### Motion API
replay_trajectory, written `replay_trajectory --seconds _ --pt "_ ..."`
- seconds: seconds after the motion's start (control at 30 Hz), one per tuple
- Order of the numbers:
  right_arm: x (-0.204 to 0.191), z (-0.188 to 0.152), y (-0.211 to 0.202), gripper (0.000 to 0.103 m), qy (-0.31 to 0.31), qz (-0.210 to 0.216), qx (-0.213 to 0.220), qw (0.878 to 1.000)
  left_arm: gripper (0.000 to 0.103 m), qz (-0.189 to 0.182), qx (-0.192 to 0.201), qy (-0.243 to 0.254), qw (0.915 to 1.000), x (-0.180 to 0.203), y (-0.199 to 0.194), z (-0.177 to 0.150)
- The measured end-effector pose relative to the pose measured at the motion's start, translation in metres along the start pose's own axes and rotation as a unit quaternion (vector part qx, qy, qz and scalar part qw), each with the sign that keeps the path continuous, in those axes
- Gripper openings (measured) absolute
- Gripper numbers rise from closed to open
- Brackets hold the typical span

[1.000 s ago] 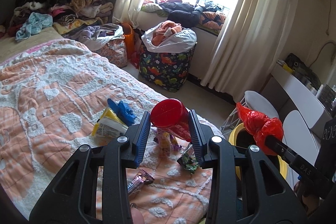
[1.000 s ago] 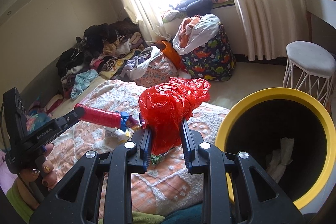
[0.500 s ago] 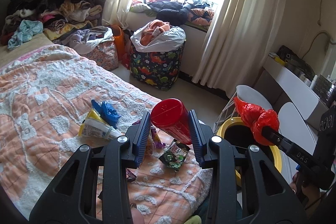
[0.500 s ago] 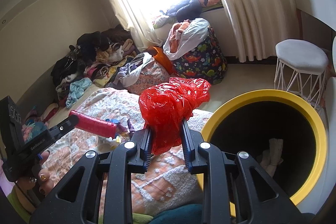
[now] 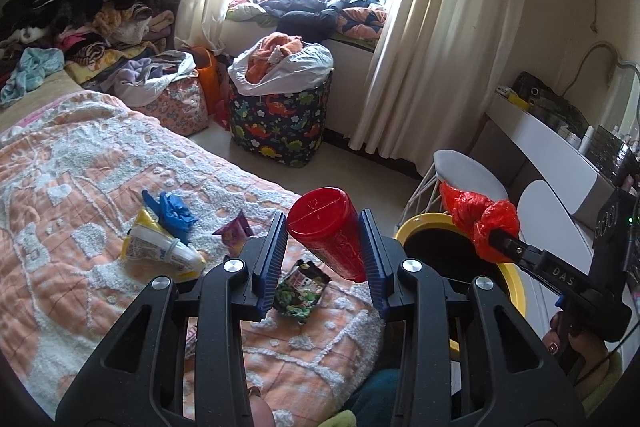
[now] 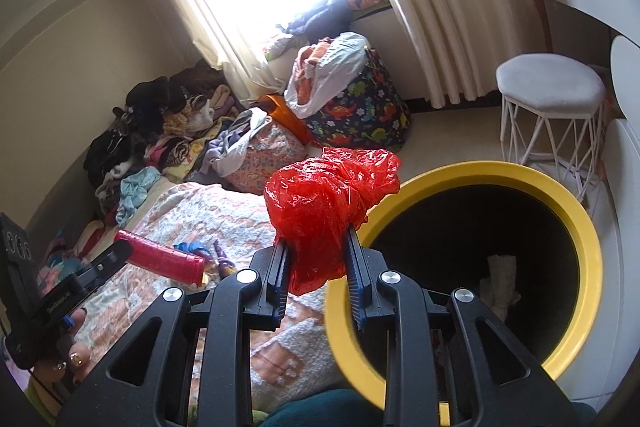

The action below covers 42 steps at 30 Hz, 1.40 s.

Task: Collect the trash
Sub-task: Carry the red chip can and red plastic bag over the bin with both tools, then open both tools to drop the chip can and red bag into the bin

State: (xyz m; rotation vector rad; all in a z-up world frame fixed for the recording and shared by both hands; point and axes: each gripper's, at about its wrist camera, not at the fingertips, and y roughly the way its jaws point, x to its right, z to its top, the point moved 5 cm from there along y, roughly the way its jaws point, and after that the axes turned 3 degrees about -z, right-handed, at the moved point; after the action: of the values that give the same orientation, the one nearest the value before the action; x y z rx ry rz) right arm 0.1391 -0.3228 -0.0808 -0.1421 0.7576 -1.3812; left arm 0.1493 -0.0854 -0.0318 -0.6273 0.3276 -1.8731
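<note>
Both tongs have been carried away from the bed [image 5: 80, 187] toward the yellow-rimmed bin [image 6: 576, 223], which now fills more of the right wrist view. A red cup [image 5: 326, 233] is clamped between the left tongs [image 5: 324, 255], held above the bed's edge. A crumpled red plastic bag [image 6: 324, 203] is gripped by the right tongs [image 6: 316, 267], just beside the bin's rim. A blue glove [image 5: 172, 207], a yellow wrapper [image 5: 160, 247] and a green packet [image 5: 300, 287] are left on the blanket.

The letters "DAS" stand on the right tool's [image 5: 498, 227] black arm.
</note>
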Motion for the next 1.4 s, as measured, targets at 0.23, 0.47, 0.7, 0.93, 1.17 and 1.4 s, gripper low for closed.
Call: replay_trajectory --seconds 0.23,0.47,0.7,0.93,1.17,1.4 --pt "0.024 0.002 0.001 0.024 0.026 -0.016 -0.003 1.000 0.029 -0.010 -0.007 0.013 0.9998 0.017 0.008 -0.003" --pt "0.043 0.003 -0.001 0.024 0.044 -0.026 -0.004 0.999 0.029 -0.022 -0.015 0.027 0.9993 0.034 0.017 -0.007" --pt "0.060 0.004 0.000 0.024 0.063 -0.035 -0.008 0.997 0.029 -0.039 -0.026 0.047 0.9978 0.056 0.034 -0.013" --pt "0.078 0.002 0.002 0.024 0.086 -0.046 -0.014 0.995 0.029 -0.056 -0.041 0.070 0.9952 0.080 0.054 -0.021" --pt "0.096 -0.003 0.005 0.024 0.108 -0.054 -0.022 0.992 0.029 -0.067 -0.060 0.089 0.9920 0.097 0.077 -0.032" --pt "0.107 -0.008 0.013 0.024 0.125 -0.059 -0.035 0.990 0.029 -0.074 -0.083 0.100 0.9888 0.109 0.100 -0.045"
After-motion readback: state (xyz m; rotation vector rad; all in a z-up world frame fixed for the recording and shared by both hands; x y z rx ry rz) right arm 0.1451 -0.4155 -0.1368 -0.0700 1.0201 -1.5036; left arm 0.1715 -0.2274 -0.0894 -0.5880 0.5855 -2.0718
